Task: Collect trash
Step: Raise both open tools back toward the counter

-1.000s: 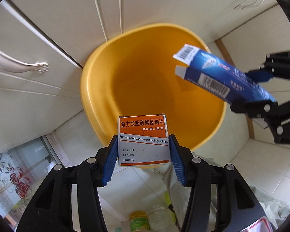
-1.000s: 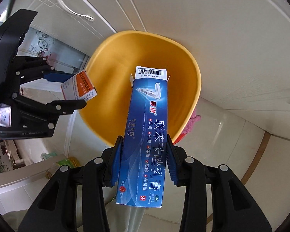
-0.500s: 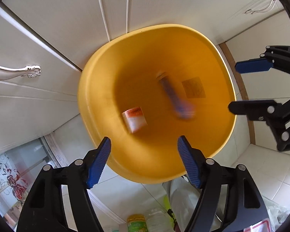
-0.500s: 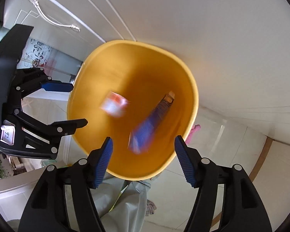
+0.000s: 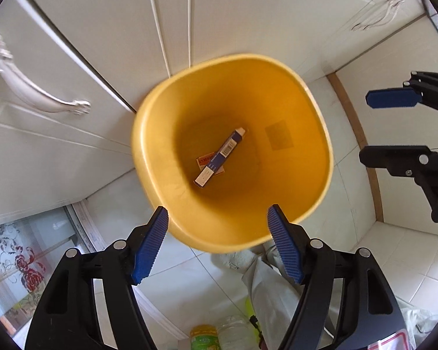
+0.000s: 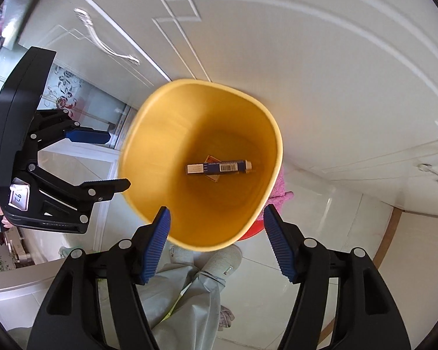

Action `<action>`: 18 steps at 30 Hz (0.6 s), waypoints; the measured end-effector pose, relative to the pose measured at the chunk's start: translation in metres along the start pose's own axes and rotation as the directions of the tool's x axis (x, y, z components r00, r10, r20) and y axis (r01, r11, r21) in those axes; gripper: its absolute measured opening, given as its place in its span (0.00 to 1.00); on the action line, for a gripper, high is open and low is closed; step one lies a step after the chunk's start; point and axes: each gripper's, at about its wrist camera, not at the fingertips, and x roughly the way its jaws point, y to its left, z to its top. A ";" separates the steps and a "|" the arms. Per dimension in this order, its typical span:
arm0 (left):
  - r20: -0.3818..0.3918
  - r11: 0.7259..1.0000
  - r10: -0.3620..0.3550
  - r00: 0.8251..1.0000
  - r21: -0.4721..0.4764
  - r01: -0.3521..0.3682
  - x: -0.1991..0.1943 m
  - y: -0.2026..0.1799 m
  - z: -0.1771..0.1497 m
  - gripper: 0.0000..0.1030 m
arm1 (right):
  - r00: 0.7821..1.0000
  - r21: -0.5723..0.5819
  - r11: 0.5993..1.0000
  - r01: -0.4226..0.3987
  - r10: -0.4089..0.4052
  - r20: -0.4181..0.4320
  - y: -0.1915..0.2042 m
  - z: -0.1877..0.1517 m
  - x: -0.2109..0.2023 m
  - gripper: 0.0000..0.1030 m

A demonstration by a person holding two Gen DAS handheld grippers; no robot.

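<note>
A yellow bin (image 5: 160,134) stands on the tiled floor below both grippers; it also shows in the right wrist view (image 6: 149,145). At its bottom the blue toothpaste box (image 5: 220,156) lies across the orange-and-white medicine box (image 5: 203,160). The right wrist view shows the same blue box (image 6: 219,166) over the orange box (image 6: 212,177). My left gripper (image 5: 217,246) is open and empty above the bin's near rim. My right gripper (image 6: 216,240) is open and empty above the near rim too. Each gripper shows at the side of the other's view.
White cabinet doors with curved handles (image 5: 38,93) stand behind the bin. A person's leg in grey trousers (image 6: 187,297) and slipper is just below it. A pink cloth (image 6: 281,191) lies to the bin's right. Bottles (image 5: 206,337) stand on the floor nearby.
Both grippers opened and let go of their boxes. The boxes fell into the bin and now lie at its bottom. Both grippers have pulled back higher above the bin.
</note>
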 end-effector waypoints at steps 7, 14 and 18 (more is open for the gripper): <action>0.120 0.999 0.015 0.993 -0.036 -0.011 -0.067 -0.013 -0.026 0.69 | 0.991 0.030 0.999 0.024 -0.027 0.131 0.015 -0.028 -0.076 0.65; 0.269 0.995 0.025 0.963 -0.101 0.003 -0.145 -0.016 -0.048 0.70 | 0.956 0.070 0.996 0.058 -0.076 0.284 0.036 -0.050 -0.159 0.65; 0.346 0.992 0.050 0.937 -0.129 -0.005 -0.183 -0.013 -0.050 0.72 | 0.922 0.094 0.993 0.077 -0.106 0.372 0.049 -0.052 -0.206 0.65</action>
